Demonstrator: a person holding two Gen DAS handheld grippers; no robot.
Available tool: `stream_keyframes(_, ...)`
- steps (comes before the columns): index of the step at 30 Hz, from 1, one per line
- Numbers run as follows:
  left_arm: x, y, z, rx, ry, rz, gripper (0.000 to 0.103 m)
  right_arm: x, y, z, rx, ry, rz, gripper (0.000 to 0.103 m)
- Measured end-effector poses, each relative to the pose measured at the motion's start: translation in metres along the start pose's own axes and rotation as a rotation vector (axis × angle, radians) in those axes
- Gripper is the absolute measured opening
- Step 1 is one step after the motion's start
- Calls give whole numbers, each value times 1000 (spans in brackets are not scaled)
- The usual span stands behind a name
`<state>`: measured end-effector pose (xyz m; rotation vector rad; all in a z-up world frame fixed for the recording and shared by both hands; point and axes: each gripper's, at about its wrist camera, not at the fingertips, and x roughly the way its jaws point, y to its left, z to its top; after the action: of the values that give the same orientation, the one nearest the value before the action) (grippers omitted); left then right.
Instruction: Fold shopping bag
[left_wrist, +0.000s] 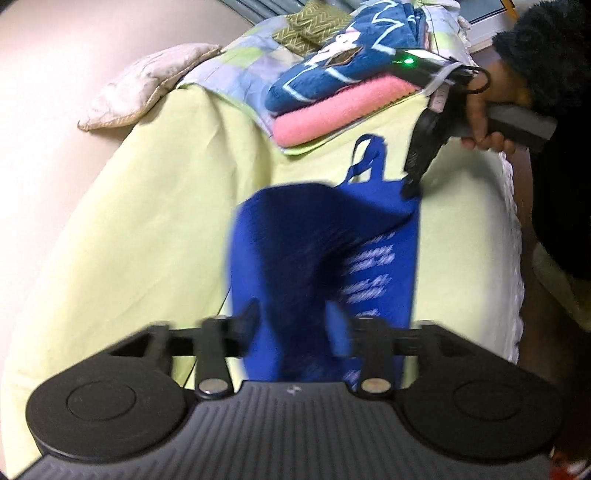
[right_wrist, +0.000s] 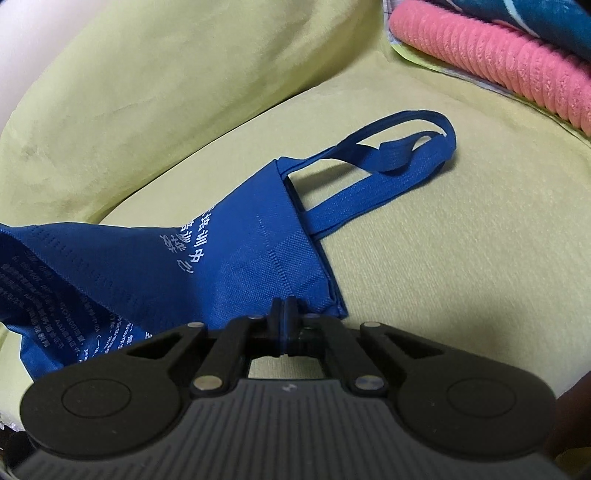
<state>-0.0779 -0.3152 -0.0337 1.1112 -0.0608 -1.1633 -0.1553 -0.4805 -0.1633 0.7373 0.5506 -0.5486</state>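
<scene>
A blue non-woven shopping bag (left_wrist: 332, 229) with white print lies lengthwise on a yellow-green bed sheet (left_wrist: 147, 221), partly lifted and blurred. My left gripper (left_wrist: 301, 321) stands open over its near end, fingers spread to either side, pads not pressing on the cloth. My right gripper (left_wrist: 410, 188) pinches the bag's far corner beside the handles (left_wrist: 365, 158). In the right wrist view the right gripper (right_wrist: 284, 310) is shut on the bag's (right_wrist: 240, 258) edge near a corner, and the two handle loops (right_wrist: 388, 155) lie flat on the sheet beyond it.
A stack of folded towels, pink (left_wrist: 332, 110) under blue (left_wrist: 332, 66), sits just beyond the bag; its pink towel (right_wrist: 498, 74) shows at upper right. A pale pillow (left_wrist: 147, 81) lies far left. A hand (left_wrist: 480, 110) holds the right gripper. The bed's frilled edge (left_wrist: 517, 258) runs along the right.
</scene>
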Motion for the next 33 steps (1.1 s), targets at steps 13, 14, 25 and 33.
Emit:
stream_keyframes(13, 81, 82, -1, 28, 4, -498, 69, 1, 5, -1, -21, -9, -23, 0)
stream_keyframes(14, 79, 84, 1, 41, 5, -525, 40, 1, 5, 0, -22, -9, -22, 0)
stream_keyframes(25, 76, -2, -64, 644, 140, -1, 11, 2, 10, -1, -75, -7, -40, 0)
stream_keyframes(33, 121, -84, -160, 864, 161, 232, 4, 3, 14, -2, -105, -8, -49, 0)
